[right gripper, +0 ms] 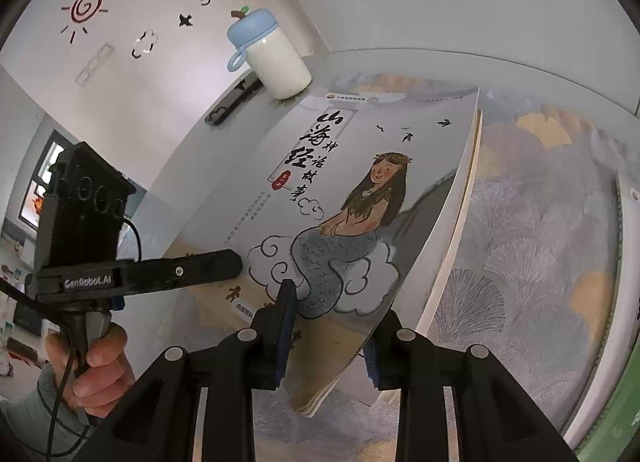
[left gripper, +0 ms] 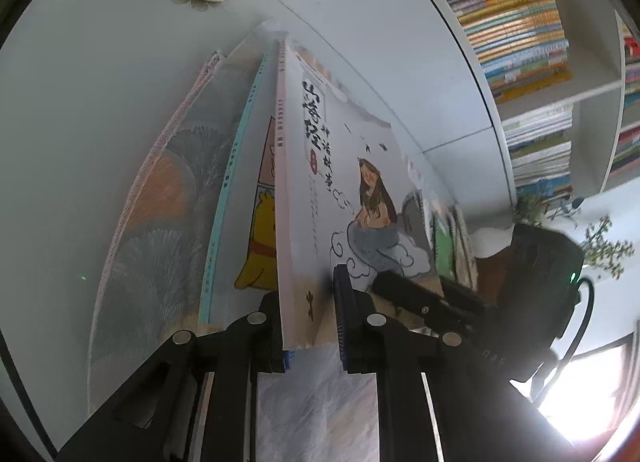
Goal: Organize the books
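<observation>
Two grippers work one thin paperback, the mermaid book, propped at a tilt over a patterned mat on the table. Left gripper reads as clamped on the lower cover edge. Right gripper straddles the bottom corner; pad contact unclear. Judgement: light, floppy, glossy cover likely slippery; hold near the spine. Neighbouring books lean just beside it. Lidded cup and phone stand behind, near the wall.
</observation>
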A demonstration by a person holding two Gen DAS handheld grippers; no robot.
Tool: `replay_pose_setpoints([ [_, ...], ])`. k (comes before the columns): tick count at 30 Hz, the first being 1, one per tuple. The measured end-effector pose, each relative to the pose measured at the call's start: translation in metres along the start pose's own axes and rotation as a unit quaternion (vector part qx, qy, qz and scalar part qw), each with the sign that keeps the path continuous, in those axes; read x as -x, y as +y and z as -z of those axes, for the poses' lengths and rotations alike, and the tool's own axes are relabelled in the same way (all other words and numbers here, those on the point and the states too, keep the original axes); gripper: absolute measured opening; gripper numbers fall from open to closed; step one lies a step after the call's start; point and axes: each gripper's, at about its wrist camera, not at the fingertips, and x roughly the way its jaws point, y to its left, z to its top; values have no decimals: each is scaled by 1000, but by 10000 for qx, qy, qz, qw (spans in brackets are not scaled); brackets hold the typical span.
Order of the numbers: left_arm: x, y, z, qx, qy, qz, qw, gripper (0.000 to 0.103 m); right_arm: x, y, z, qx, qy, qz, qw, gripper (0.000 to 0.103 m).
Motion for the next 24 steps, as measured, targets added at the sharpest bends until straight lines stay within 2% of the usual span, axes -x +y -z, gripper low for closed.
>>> replay_pose_setpoints([
  [4,9,2,5,64,-65,-152,9998,15,-3,1,-6,-96,206,-1,9997,35],
  [7,24,6,11,6,-150,-467,9988,15,2,0,1,-156,262,132,9994,35],
  [11,49,5,19,-177,-211,-812,9963,15,27,-11,33,-505,213,245,9982,35],
  [13,58,-6,23,-313,-267,-765,9962,15,47,-19,56,-742,98,340,9966,35],
  [15,60,-24,26,-514,-261,-727,9957,15,71,-29,81,-977,-126,644,9931,35],
  [19,38,-69,37,-1006,32,-522,9935,15,116,-64,130,-1729,-497,1465,9727,37],
  [22,5,-109,56,-1572,389,-576,9851,15,149,-91,168,-2310,-735,2023,9489,37],
  [24,-17,-126,73,-1840,658,-581,9790,15,166,-104,190,-2465,-756,2730,9268,37],
])
